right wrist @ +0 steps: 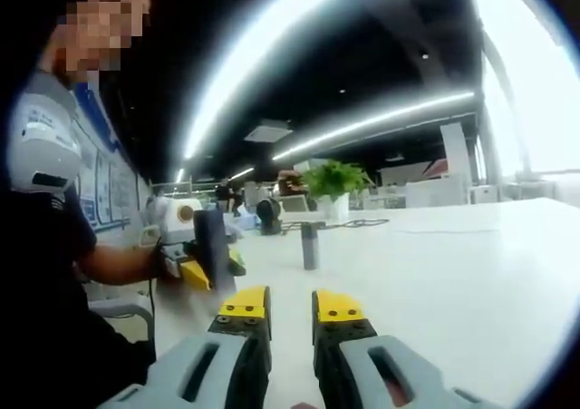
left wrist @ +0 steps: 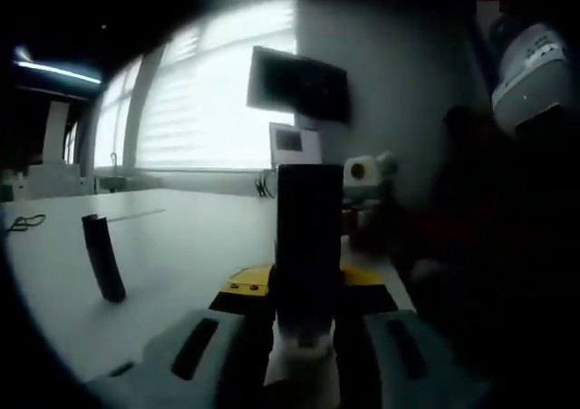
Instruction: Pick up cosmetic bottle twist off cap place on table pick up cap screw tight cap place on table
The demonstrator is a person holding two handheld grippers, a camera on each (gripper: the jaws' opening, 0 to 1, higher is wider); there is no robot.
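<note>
A: Left claw (left wrist: 306,332) state?
B: Clamped on the bottle (left wrist: 308,246). Dark, upright, held between the jaws, lifted off the tabletop (left wrist: 181,246) in the left gripper view. A pale bit shows at the bottom of the bottle, between the jaws; can't tell what it is.

A: Cap?
B: Dark cap (left wrist: 103,258) stands on the tabletop, left of the left claw and well apart from it, a bit tilted in that view. In the right gripper view the same cap (right wrist: 310,246) stands upright on the white tabletop (right wrist: 453,273), farther out, ahead of the right claw (right wrist: 292,307).

A: Right claw?
B: Jaws close together with a narrow gap, nothing between them. Yellow and black tips hang over the tabletop.

A: Does the left claw show in the right gripper view?
B: Yes, at left (right wrist: 210,266), with the bottle (right wrist: 213,241) in it, held by a person's hand (right wrist: 165,262). Near the right claw, not touching.

A: Background?
B: Bright window (left wrist: 208,101), dark monitor (left wrist: 299,84) on the wall, a small screen (left wrist: 294,143) below it. A cable (left wrist: 27,221) lies far left on the tabletop. A green plant (right wrist: 332,180) sits far back, ceiling lights above.
</note>
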